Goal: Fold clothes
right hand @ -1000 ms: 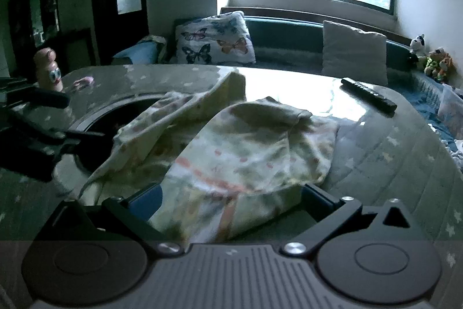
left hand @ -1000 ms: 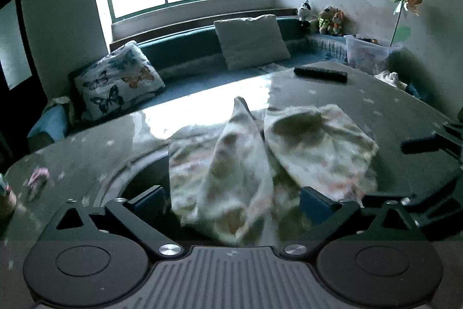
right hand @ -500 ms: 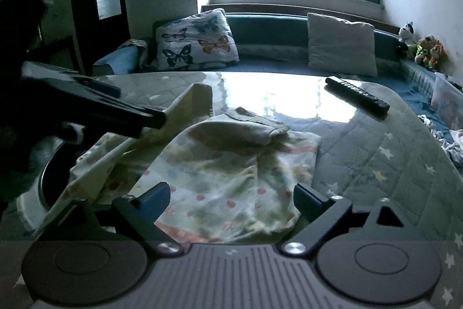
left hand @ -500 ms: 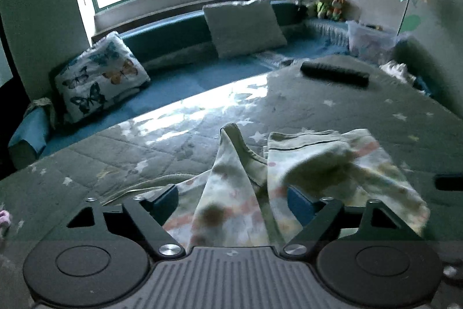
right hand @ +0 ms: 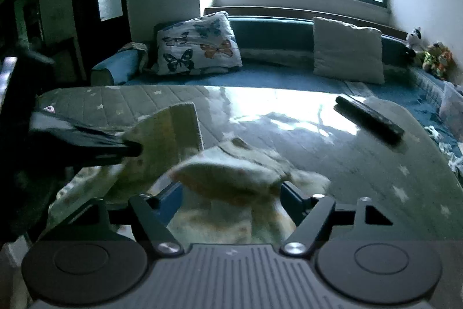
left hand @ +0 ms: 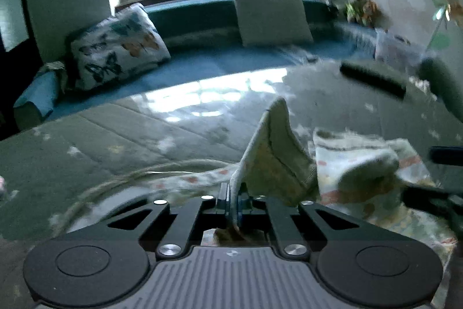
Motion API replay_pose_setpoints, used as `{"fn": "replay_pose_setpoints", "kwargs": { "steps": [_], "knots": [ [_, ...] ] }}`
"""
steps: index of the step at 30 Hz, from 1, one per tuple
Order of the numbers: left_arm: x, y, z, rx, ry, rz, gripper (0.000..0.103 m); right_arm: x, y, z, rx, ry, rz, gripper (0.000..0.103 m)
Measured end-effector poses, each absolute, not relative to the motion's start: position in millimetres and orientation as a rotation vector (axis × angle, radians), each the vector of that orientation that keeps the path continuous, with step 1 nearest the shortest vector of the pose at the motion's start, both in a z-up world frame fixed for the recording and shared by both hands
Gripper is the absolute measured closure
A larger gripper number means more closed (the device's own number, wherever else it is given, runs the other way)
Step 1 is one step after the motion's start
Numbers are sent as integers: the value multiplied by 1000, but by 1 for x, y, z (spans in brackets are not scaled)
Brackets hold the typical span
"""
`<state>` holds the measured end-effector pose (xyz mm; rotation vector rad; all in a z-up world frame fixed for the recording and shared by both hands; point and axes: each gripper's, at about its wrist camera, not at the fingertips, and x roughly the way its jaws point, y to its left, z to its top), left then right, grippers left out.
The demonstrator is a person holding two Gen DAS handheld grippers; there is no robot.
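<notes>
The left gripper [left hand: 231,203] is clamped on one raised corner of the garment [left hand: 275,161] lying on the table [left hand: 115,141]; the right gripper [right hand: 231,197] has just been closing around another fold (blurred, seemingly not pinched), ready to lift both.

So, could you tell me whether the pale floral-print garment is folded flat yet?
Not yet: the pale floral-print garment lies bunched, one corner lifted in the shut left gripper.
</notes>
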<state>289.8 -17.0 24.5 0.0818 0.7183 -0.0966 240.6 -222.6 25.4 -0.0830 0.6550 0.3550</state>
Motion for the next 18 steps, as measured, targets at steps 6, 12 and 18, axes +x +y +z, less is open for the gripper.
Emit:
{"fn": "replay_pose_setpoints", "kwargs": {
  "steps": [6, 12, 18],
  "knots": [
    [257, 16, 49, 56, 635, -16, 98, 280, -182, 16, -145, 686, 376, 36],
    [217, 51, 66, 37, 575, 80, 98, 306, -146, -13, -261, 759, 338, 50],
    [176, 87, 66, -17, 563, 163, 98, 299, -157, -14, -210, 762, 309, 91]
  ]
}}
